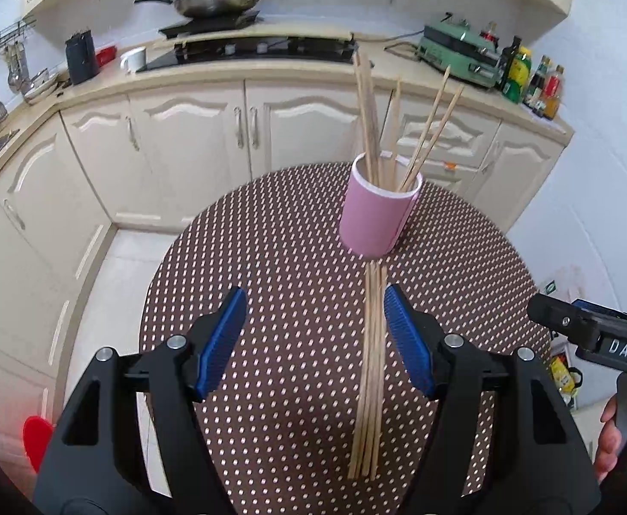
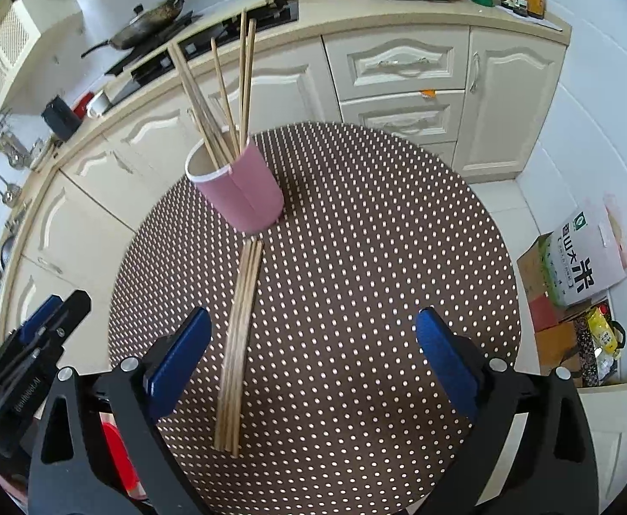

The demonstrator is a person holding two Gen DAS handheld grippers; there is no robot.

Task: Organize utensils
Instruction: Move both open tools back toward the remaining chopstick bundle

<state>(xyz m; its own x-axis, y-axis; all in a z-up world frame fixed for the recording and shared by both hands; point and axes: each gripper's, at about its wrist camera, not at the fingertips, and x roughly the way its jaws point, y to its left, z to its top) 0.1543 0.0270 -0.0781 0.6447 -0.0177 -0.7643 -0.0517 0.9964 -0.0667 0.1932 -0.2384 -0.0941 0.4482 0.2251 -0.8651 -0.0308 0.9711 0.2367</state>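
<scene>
Pink cup (image 1: 380,210) upright on dotted table (image 1: 270,283), some chopsticks inside. Loose chopstick bundle (image 1: 371,369) lies before cup. Left tool (image 1: 315,334) and right tool (image 2: 313,356) both spread wide, holding nothing.

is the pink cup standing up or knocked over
Upright: the pink cup stands on its base on the dotted table, open rim up, chopsticks poking out.

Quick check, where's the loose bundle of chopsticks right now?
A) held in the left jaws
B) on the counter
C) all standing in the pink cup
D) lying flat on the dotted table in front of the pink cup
D: the loose bundle of chopsticks lies flat on the dotted table, one end at the base of the pink cup; neither gripper's jaws touch it.
</scene>
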